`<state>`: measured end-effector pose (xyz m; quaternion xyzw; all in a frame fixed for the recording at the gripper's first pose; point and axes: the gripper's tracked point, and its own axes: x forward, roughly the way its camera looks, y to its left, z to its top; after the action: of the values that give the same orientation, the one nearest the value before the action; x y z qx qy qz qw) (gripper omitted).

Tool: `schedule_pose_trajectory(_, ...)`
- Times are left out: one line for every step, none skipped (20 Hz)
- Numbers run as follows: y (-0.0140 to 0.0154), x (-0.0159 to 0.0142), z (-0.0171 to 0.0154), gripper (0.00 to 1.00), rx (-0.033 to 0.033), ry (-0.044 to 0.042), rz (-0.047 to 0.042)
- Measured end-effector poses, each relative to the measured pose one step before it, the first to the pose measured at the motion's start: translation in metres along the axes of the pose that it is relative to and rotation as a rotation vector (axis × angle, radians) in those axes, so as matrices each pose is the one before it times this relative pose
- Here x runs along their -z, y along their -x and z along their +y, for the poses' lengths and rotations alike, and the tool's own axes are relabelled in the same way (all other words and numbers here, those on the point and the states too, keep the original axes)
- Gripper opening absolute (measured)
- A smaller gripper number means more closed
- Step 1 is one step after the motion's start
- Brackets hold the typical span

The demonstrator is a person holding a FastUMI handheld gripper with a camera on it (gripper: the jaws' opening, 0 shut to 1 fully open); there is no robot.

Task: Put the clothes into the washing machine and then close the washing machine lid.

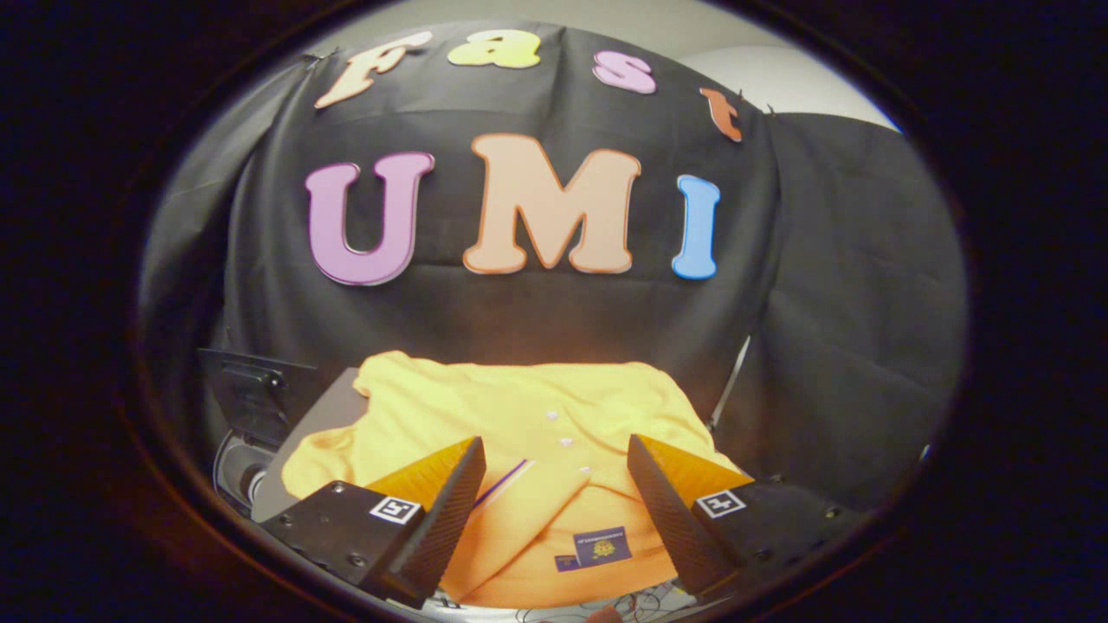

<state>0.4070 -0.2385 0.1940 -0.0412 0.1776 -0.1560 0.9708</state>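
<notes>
A yellow polo shirt lies spread flat on a grey surface, with its buttons, collar and a blue neck label toward me. My gripper hovers over the collar end with its fingers wide apart, open, and the shirt's collar shows in the gap between them. Neither finger presses on the cloth. To the left of the shirt, lower down, sits the washing machine, with its dark lid standing raised and part of the round opening showing beneath it.
Black cloth walls close the booth behind the shirt and to the right. A thin pale rod leans at the shirt's far right corner. Some thin cables lie below the shirt's near edge.
</notes>
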Motion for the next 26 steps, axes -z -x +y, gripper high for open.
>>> schedule_pose_trajectory(-0.00695, 0.00666, -0.00001, 1.0, 0.00103, -0.00458, 0.04151)
schedule_pose_trajectory(-0.00508, 0.00659, -0.00151, 1.0, 0.00654, 0.00142, 0.03175)
schedule_pose_trajectory(-0.0042, 0.00518, -0.00161, 0.99, 0.00525, 0.00913, 0.02453)
schedule_pose_trajectory(-0.00176, 0.00393, 0.00014, 0.99, 0.00083, 0.02152, 0.02017)
schedule_pose_trajectory(-0.00149, -0.0057, -0.00124, 0.98, 0.00056, -0.00481, -0.02776)
schedule_pose_trajectory(-0.0007, 0.00144, 0.00275, 0.95, -0.00904, 0.00039, 0.00752)
schedule_pose_trajectory(-0.00104, -0.00033, 0.00516, 0.82, -0.02408, 0.00256, 0.00607)
schedule_pose_trajectory(-0.00291, -0.00335, 0.00449, 0.68, -0.00678, 0.00751, -0.01833)
schedule_pose_trajectory(-0.0011, 0.00274, -0.00388, 0.55, 0.03368, 0.02862, 0.01646)
schedule_pose_trajectory(0.00149, -0.00266, -0.00165, 0.41, 0.02345, 0.00516, 0.00135)
schedule_pose_trajectory(-0.00102, 0.00055, -0.00147, 0.28, 0.02577, -0.00108, 0.01752)
schedule_pose_trajectory(0.00087, 0.00174, 0.00262, 0.14, 0.00049, -0.01474, 0.02358)
schedule_pose_trajectory(0.0056, -0.00456, 0.0065, 0.14, -0.01568, -0.02174, -0.00359)
schedule_pose_trajectory(0.00453, -0.01038, 0.00377, 0.12, -0.00956, -0.01806, -0.03916)
schedule_pose_trajectory(0.00308, -0.0115, -0.00044, 0.1, 0.00928, -0.00995, -0.03195)
schedule_pose_trajectory(0.0022, -0.00706, 0.00118, 0.09, 0.00574, -0.00881, -0.01298)
schedule_pose_trajectory(0.00591, -0.00632, 0.00393, 0.09, -0.00387, -0.01788, -0.0173)
schedule_pose_trajectory(0.00475, -0.0076, 0.00684, 0.09, -0.01712, -0.02013, -0.01345)
schedule_pose_trajectory(0.00432, -0.00879, 0.00745, 0.09, -0.01874, -0.01787, -0.01545)
schedule_pose_trajectory(0.00498, -0.00796, 0.00688, 0.09, -0.01188, -0.00935, -0.00978)
schedule_pose_trajectory(0.00451, -0.01035, 0.00808, 0.09, -0.01949, -0.00427, -0.01457)
schedule_pose_trajectory(0.00379, -0.01166, 0.00853, 0.09, -0.01403, 0.00096, -0.02708)
schedule_pose_trajectory(0.00319, -0.00855, 0.00878, 0.09, -0.01689, 0.00527, -0.00726)
schedule_pose_trajectory(0.00314, -0.011, 0.00852, 0.09, -0.0113, 0.0081, -0.01879)
schedule_pose_trajectory(0.00306, -0.00781, 0.00787, 0.09, -0.0124, 0.01256, -0.01052)
schedule_pose_trajectory(0.0039, -0.00818, 0.01131, 0.09, -0.01794, 0.0044, -0.01067)
